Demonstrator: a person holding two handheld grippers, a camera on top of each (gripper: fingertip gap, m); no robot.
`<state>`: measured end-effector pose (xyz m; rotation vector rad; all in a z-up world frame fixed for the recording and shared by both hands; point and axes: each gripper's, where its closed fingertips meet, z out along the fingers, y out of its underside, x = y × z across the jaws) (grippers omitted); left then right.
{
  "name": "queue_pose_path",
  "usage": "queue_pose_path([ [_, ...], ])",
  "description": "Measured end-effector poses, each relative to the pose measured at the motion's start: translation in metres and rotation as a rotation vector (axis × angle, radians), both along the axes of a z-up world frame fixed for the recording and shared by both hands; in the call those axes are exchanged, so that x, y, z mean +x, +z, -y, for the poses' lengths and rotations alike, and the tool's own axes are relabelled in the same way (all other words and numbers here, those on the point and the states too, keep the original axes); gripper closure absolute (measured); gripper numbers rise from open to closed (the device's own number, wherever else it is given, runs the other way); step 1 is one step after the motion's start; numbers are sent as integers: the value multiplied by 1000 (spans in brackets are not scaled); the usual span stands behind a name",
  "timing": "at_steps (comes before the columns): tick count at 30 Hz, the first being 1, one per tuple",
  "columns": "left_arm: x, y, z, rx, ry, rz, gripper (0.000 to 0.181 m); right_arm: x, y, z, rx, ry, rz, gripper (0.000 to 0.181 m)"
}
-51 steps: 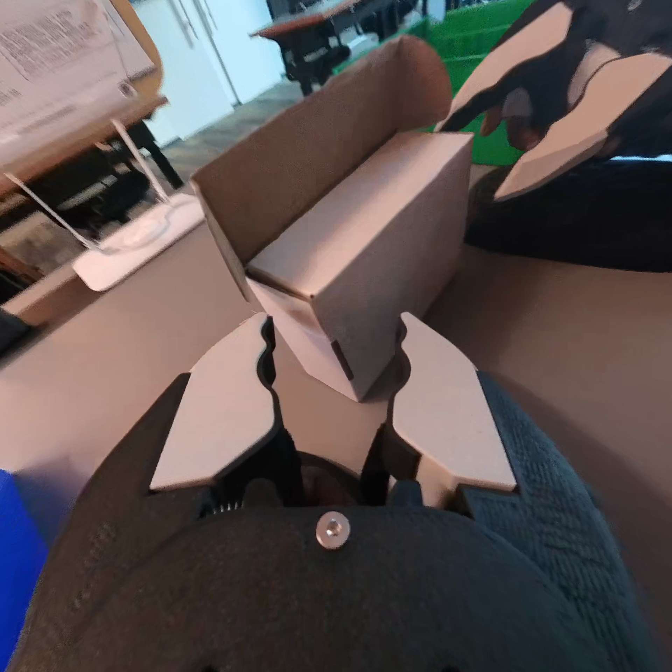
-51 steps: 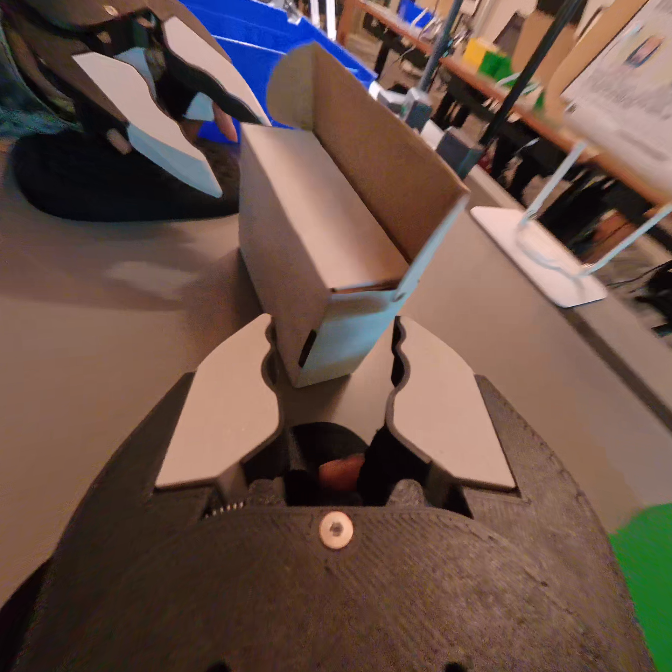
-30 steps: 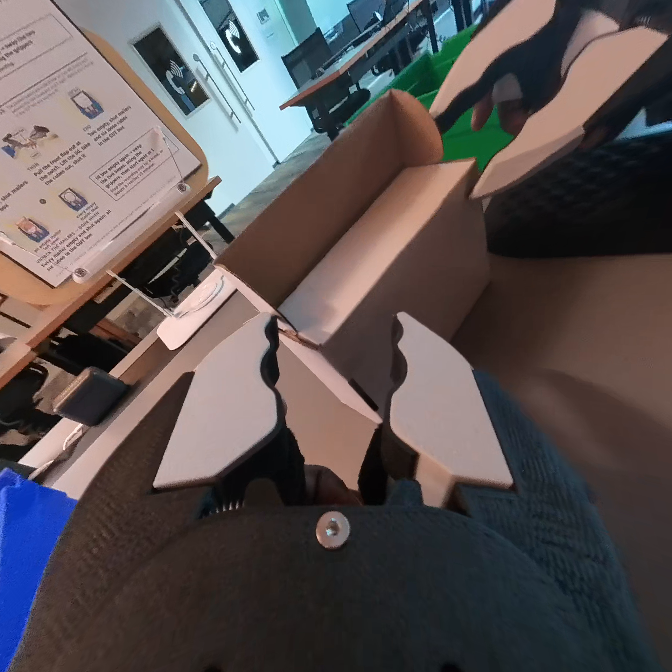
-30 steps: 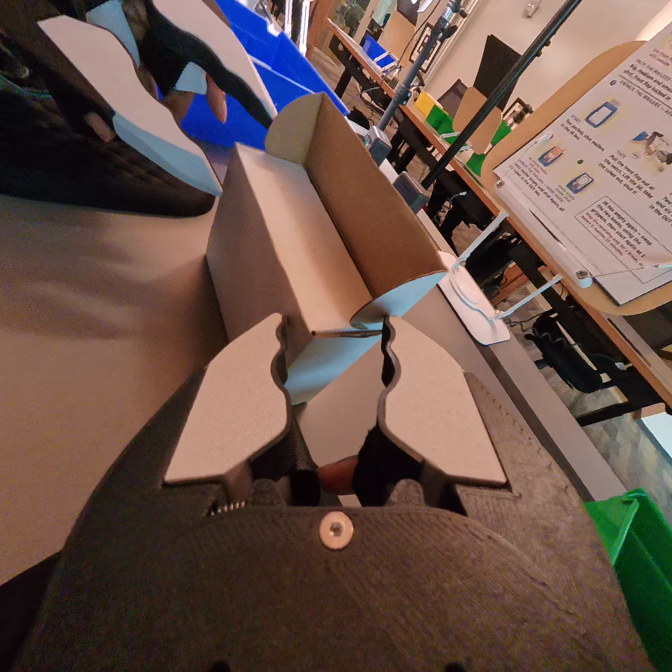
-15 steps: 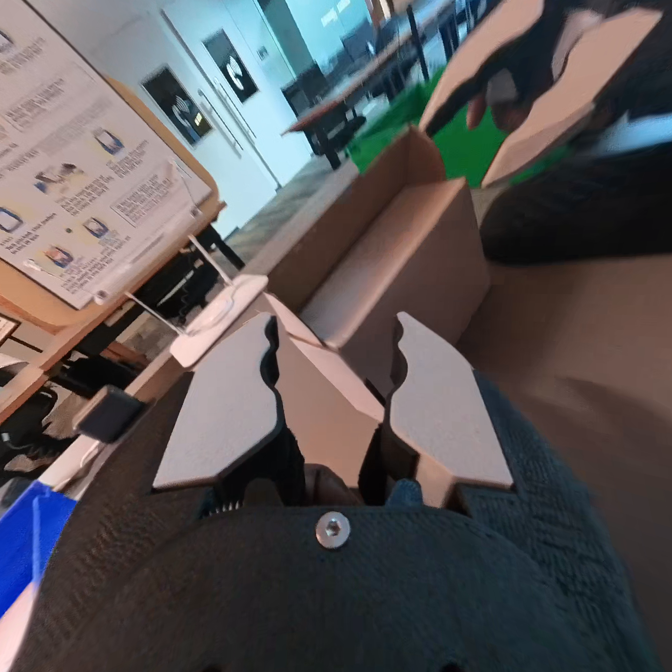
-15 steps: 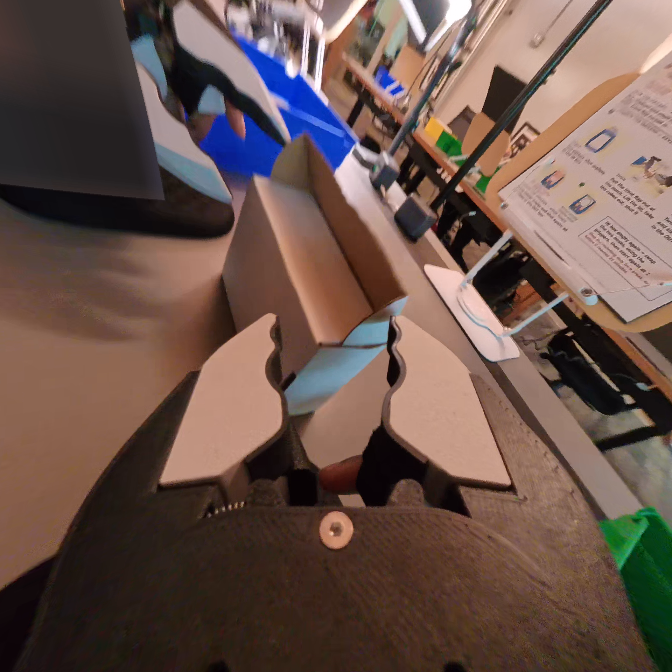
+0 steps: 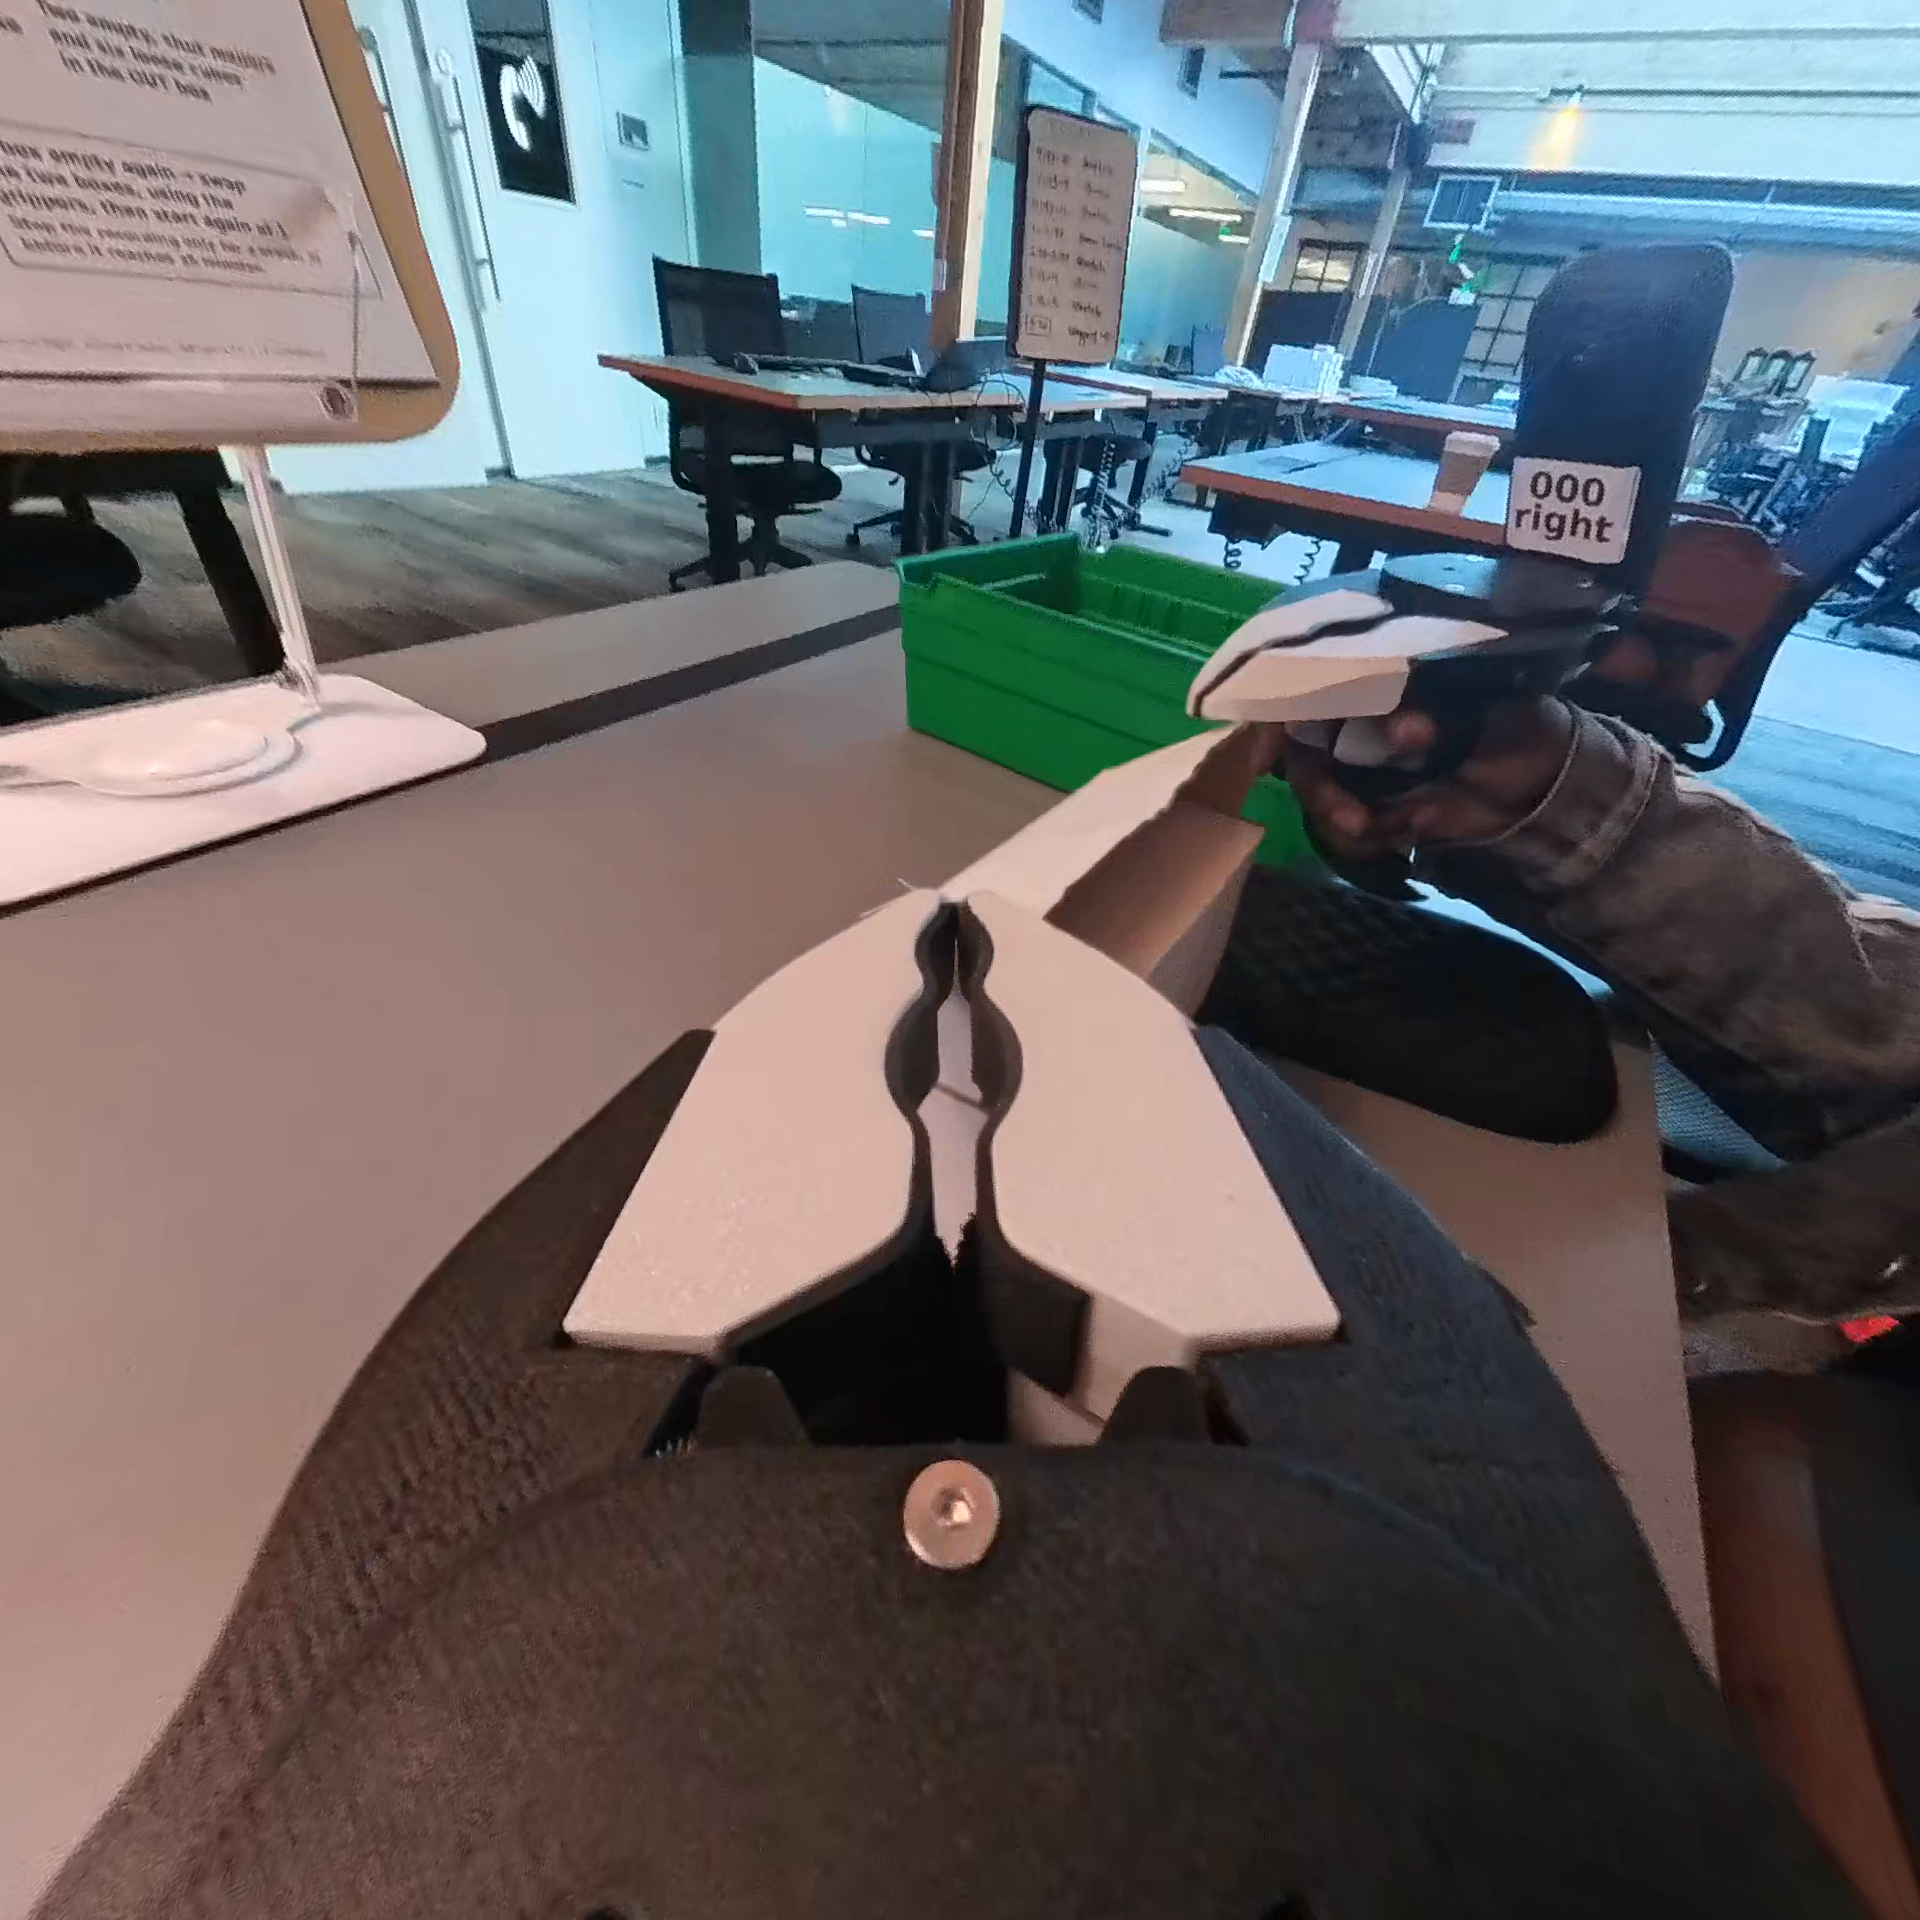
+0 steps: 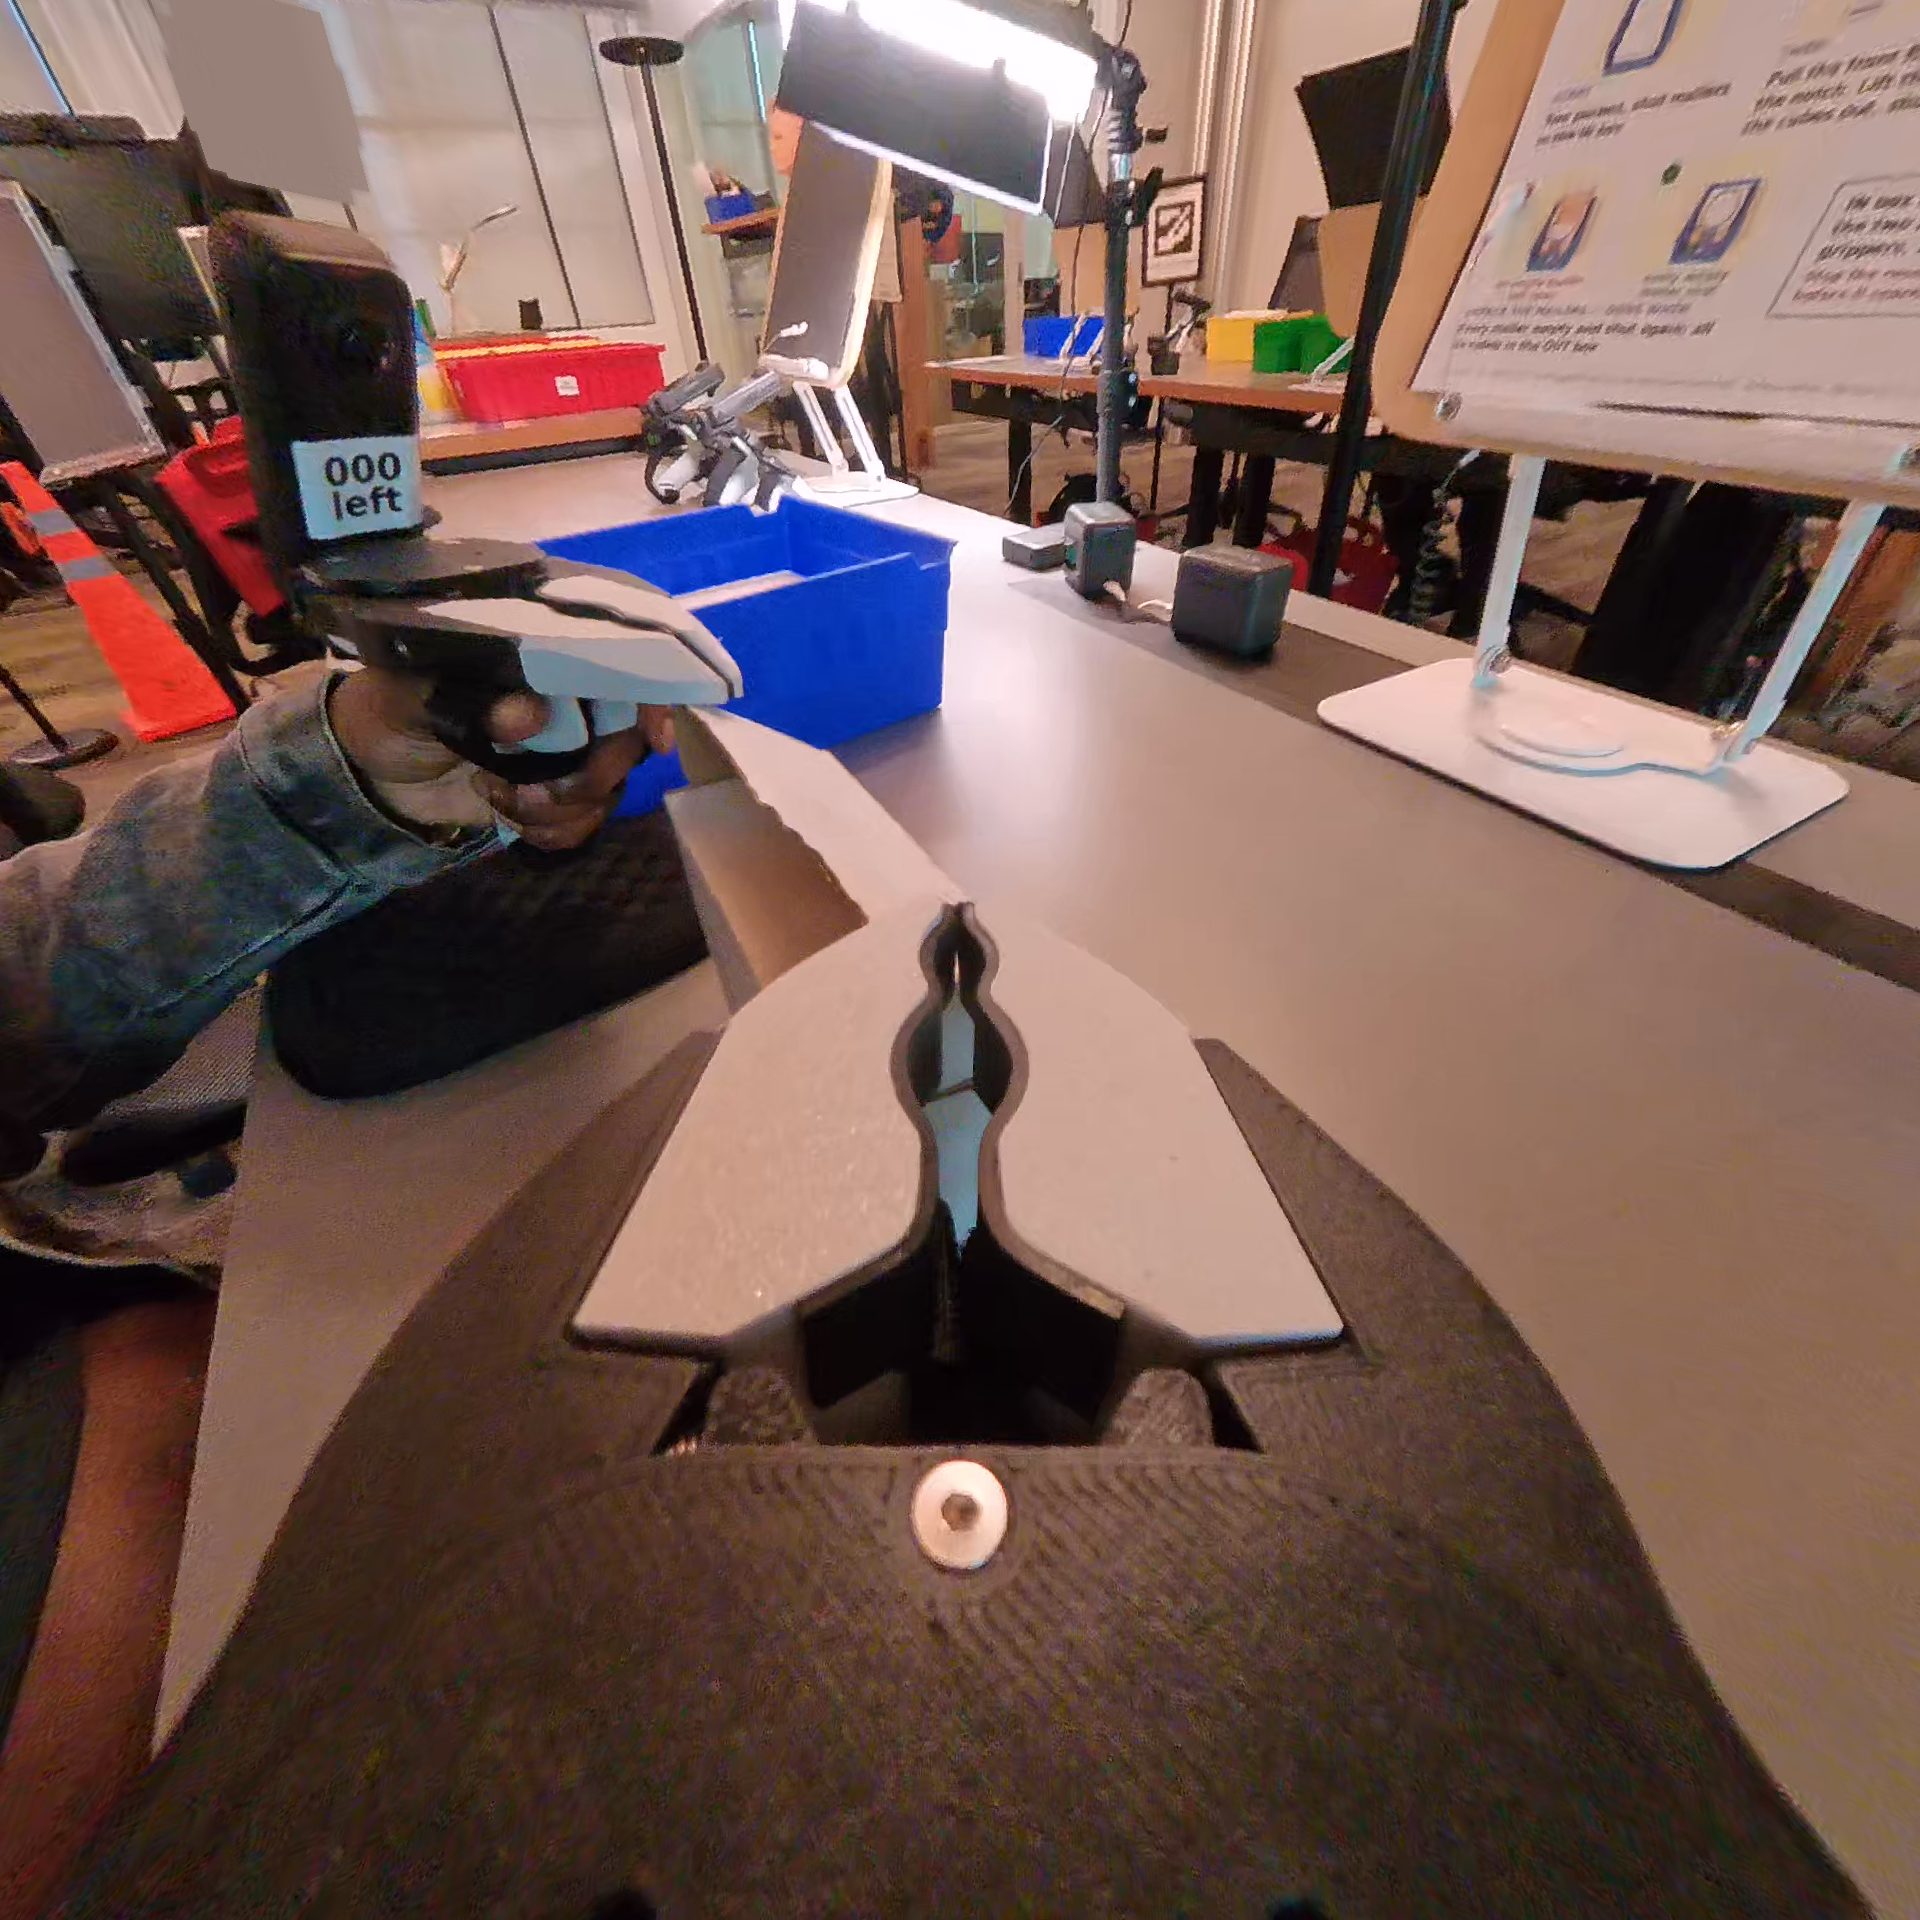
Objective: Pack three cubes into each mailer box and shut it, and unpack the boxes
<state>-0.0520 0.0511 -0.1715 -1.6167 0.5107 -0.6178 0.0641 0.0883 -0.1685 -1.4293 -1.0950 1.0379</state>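
A brown cardboard mailer box [image 7: 1143, 862] hangs between my two grippers, held by its two ends. My left gripper [image 7: 954, 914] is shut on the flap at the near end. My right gripper [image 7: 1210, 701] pinches the far end, in front of the green bin. In the right wrist view my right gripper [image 8: 958, 914] is shut on its flap. There the box [image 8: 769, 862] runs away to my left gripper [image 8: 722, 675], which is shut on the other end. No cubes show, and the inside of the box is hidden.
A green bin [image 7: 1060, 665] stands at the right end of the grey table and a blue bin [image 8: 831, 613] at the left end. A sign on a white stand [image 8: 1579, 758] is at the back edge. Black pads [image 8: 468, 966] lie under the hands. Small grey devices [image 8: 1231, 597] sit behind. There is about 12 centimeters between the tips of the two grippers.
Both grippers were open around the box's ends and have now closed on its end flaps. The lid no longer stands up. Both views have tilted level.
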Motion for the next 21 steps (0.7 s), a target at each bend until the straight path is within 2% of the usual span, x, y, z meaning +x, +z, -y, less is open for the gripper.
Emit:
queue_pose_path([
  [7, 2, -19, 9, -48, -3, -86, 181, 1, -22, 8, -11, 19, 72, 181],
  [13, 2, -27, 11, -87, -13, -118, 181, 1, -28, 10, -13, 31, 62, 181],
  [18, 2, -28, 11, -89, 11, -201, 181, 1, -30, 10, 101, -9, 99, 181],
  [21, 2, -27, 11, -93, 28, -164, 181, 1, -28, 10, 97, -24, 80, 181],
])
